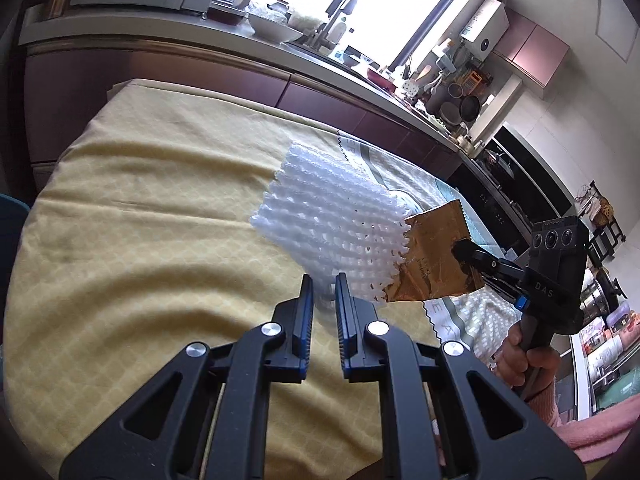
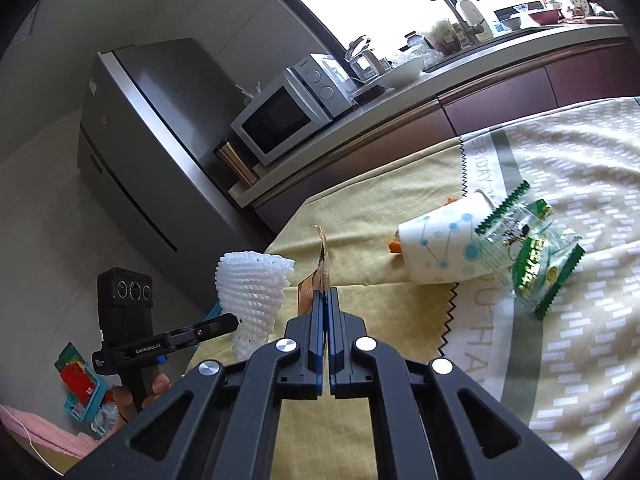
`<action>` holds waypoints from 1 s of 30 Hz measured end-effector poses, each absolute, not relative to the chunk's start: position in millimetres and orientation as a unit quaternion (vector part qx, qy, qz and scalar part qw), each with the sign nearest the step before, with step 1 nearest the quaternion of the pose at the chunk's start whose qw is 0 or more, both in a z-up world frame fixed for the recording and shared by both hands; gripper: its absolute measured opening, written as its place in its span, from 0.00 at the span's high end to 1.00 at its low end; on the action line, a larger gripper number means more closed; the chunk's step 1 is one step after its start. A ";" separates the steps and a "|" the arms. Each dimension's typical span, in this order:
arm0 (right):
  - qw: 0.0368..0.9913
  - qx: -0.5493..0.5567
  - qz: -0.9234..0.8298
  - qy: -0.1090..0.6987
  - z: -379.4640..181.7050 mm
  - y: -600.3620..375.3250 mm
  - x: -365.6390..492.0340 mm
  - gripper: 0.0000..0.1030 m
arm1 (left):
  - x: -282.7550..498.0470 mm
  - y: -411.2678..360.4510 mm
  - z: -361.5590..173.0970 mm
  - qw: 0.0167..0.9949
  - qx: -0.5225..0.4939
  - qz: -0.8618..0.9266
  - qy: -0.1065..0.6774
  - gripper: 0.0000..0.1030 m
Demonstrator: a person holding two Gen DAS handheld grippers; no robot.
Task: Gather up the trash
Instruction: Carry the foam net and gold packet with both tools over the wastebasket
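Note:
My left gripper (image 1: 323, 280) is shut on a white foam net sleeve (image 1: 328, 216) and holds it above the yellow tablecloth (image 1: 140, 240); the sleeve also shows in the right wrist view (image 2: 252, 292). My right gripper (image 2: 325, 292) is shut on a brown foil wrapper (image 2: 316, 284), held edge-on above the table; the wrapper shows flat in the left wrist view (image 1: 432, 256), just right of the foam sleeve. A tipped paper cup (image 2: 440, 240) and a green-and-clear snack wrapper (image 2: 532, 248) lie on the cloth to the right.
A kitchen counter (image 1: 240, 40) with a microwave (image 2: 288, 108) and dishes runs behind the table. A grey fridge (image 2: 144, 148) stands at the left. A teal bin with trash in it (image 2: 84, 388) sits on the floor below the table's left edge.

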State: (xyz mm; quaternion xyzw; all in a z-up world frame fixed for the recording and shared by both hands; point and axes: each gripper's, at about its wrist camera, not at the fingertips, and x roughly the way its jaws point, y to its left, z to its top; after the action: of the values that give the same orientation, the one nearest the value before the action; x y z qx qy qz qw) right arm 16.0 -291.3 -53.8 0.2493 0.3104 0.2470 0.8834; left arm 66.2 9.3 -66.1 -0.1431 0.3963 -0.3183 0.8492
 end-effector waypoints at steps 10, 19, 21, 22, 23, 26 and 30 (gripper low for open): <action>0.872 0.239 0.291 0.312 -45.5 -252.1 44.5 0.99 | 48.0 70.0 -51.3 0.872 -0.170 -0.271 0.372 0.89; 0.857 0.223 0.336 0.320 -40.3 -206.4 73.6 0.99 | 33.0 111.3 -40.9 0.887 -0.191 -0.225 0.356 0.89; 0.854 0.221 0.345 0.322 -39.5 -197.1 80.2 0.99 | 30.5 122.1 -39.6 0.889 -0.195 -0.217 0.353 0.89; 0.851 0.221 0.350 0.323 -39.3 -192.6 83.6 0.99 | 28.4 127.4 -38.7 0.891 -0.196 -0.212 0.350 0.89; 0.849 0.220 0.354 0.324 -38.5 -188.4 86.1 0.99 | 27.5 132.6 -38.7 0.893 -0.198 -0.207 0.348 0.89; 0.844 0.215 0.368 0.325 -35.7 -173.1 93.4 0.99 | 23.8 147.8 -36.6 0.897 -0.203 -0.191 0.341 0.89; 0.836 0.206 0.385 0.331 -34.5 -150.9 103.9 0.99 | 22.7 168.7 -34.0 0.903 -0.212 -0.171 0.332 0.89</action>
State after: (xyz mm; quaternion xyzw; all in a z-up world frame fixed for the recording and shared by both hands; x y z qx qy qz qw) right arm 103.9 -150.9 -34.5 0.2063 0.3310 0.3850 0.8365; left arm 22.7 168.7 -34.0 -0.2124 0.3325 -0.1708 0.9029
